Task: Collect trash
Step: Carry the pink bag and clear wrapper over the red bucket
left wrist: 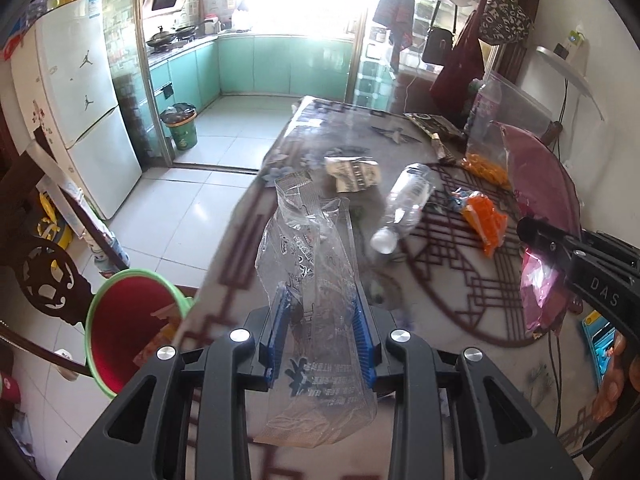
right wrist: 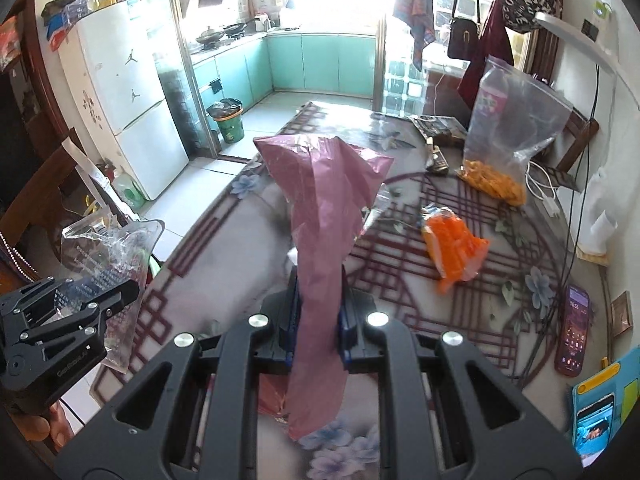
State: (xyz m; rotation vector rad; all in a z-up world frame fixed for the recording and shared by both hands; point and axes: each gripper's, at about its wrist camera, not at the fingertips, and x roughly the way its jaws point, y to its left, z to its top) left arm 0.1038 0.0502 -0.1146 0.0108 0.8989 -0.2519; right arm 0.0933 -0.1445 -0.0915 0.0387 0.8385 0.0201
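I see 1 red bucket with a green rim (left wrist: 132, 320) below the table edge, its inside bare as far as I see. 1 green bin (left wrist: 182, 126) in the kitchen holds rubbish. My left gripper (left wrist: 322, 332) is clamped on 1 clear printed plastic wrapper (left wrist: 312, 264); my right gripper (right wrist: 318, 320) is clamped on 1 pink plastic bag (right wrist: 320, 216). On the patterned table (right wrist: 224, 264) lie 1 clear plastic bottle (left wrist: 404, 208), 1 crumpled paper wrapper (left wrist: 354, 174) and 1 orange snack packet (right wrist: 454, 246).
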